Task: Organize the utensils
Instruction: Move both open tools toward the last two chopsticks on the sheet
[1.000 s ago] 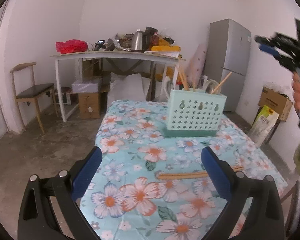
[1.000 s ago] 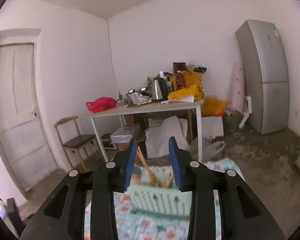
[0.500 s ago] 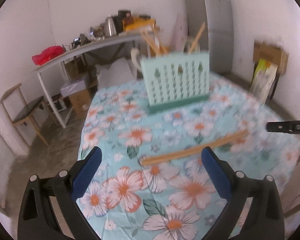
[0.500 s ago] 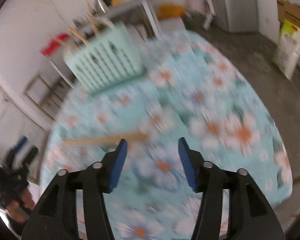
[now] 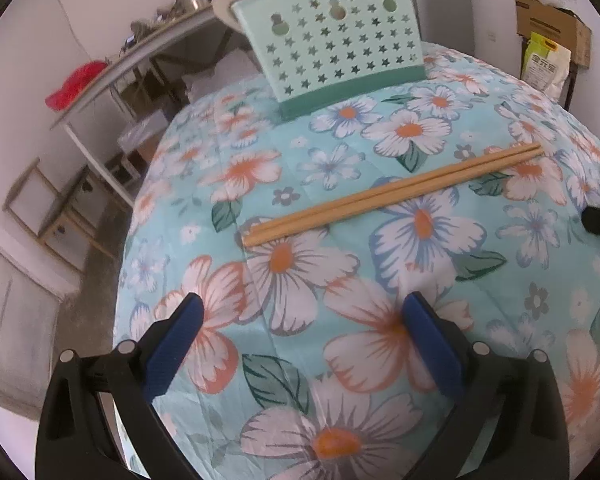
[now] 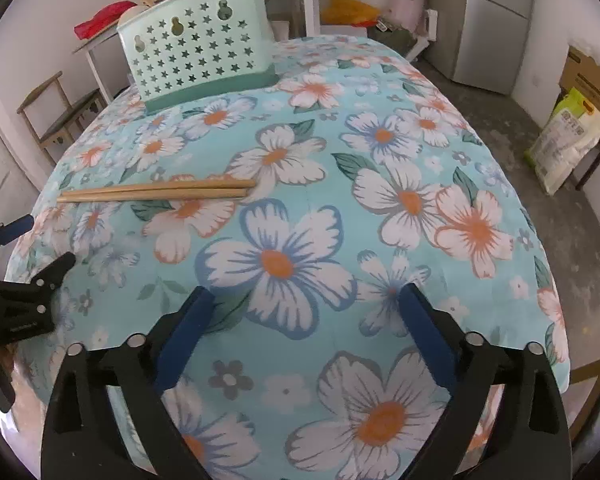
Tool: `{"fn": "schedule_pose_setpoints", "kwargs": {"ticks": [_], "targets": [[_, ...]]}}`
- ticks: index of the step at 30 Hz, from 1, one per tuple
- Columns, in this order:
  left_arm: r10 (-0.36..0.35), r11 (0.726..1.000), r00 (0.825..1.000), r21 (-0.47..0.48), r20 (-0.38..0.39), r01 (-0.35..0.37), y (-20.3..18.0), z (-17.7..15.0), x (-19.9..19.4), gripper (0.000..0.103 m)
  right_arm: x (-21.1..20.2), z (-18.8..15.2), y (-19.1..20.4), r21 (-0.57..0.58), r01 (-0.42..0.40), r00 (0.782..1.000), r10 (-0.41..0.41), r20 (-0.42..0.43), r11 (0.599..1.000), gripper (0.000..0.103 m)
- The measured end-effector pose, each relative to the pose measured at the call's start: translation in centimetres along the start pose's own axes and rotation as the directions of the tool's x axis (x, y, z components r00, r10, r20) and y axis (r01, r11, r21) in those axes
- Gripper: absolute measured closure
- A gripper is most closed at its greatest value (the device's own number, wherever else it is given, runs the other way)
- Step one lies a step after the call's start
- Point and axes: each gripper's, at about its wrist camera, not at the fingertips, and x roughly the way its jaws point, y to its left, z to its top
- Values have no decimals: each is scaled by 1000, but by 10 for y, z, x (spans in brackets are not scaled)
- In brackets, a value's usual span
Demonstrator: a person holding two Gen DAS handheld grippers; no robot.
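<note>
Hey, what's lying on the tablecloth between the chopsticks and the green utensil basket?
Nothing: only bare floral tablecloth lies between the chopsticks and the utensil basket. Both wrist views show that stretch bare.

"What covers the big table?"

"A light blue cloth with white and orange flowers (image 6: 400,128)."

"What stands behind it?"

"A long white side table (image 5: 148,56) with a red bag (image 5: 74,84) on it and lots of other stuff too blurry to tell. A small wooden chair with a dark seat (image 6: 60,112) sits by the wall."

"And on the other side?"

"A tall grey fridge (image 6: 488,36), a brown cardboard box (image 5: 552,28) and a yellow-green sack (image 6: 568,136) on the grey floor."
</note>
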Motion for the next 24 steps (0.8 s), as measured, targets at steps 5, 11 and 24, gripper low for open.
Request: {"fn": "schedule_pose_setpoints", "kwargs": {"ticks": [5, 11, 24], "targets": [[22, 1000, 999, -11, -36, -23, -4, 5, 2, 5, 3, 1, -1, 10, -14, 1000, 15, -11, 1000, 8], [47, 999, 997, -21, -56, -48, -7, 7, 3, 5, 5, 4, 0, 19, -14, 999, 15, -37, 1000, 8], [64, 997, 995, -27, -78, -66, -9, 8, 2, 5, 6, 5, 0, 2, -8, 999, 8, -40, 1000, 8]]}}
